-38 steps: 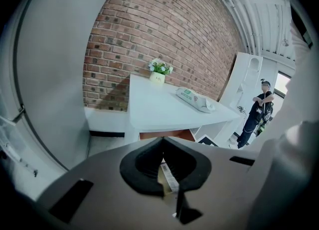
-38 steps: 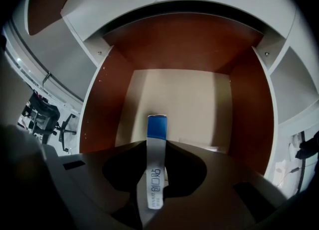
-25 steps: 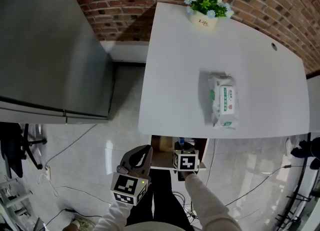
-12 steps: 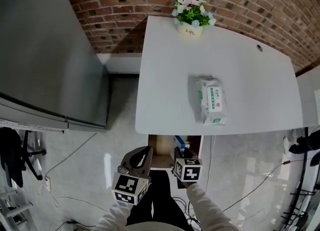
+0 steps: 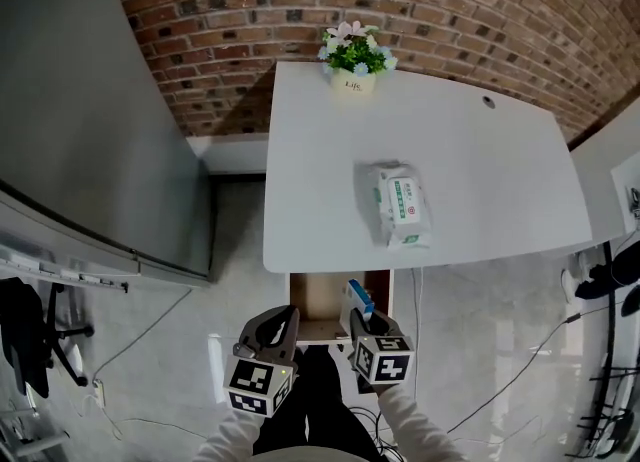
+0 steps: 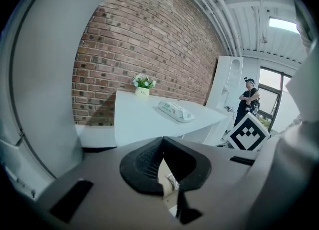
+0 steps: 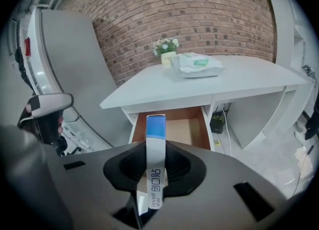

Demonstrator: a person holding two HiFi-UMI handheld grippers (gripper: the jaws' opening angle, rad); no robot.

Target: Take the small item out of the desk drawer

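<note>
Head view stares steeply down over the surface. Both gripper views sit low, facing it and the brick wall behind.

Item 1: small item. Slim white box with a blue end and dark print. I hold it edge-on in my right gripper, blue end at 12 o'clock.
Item 2: desk drawer. Brown inside, pulled open at the desk's 6 o'clock edge.

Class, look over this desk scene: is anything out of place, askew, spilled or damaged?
Nothing spilled or damaged. The wooden drawer under the white desk stands open, and the green-labelled wipes pack lies slightly askew on it. The right gripper holds a slim white-and-blue box.
</note>
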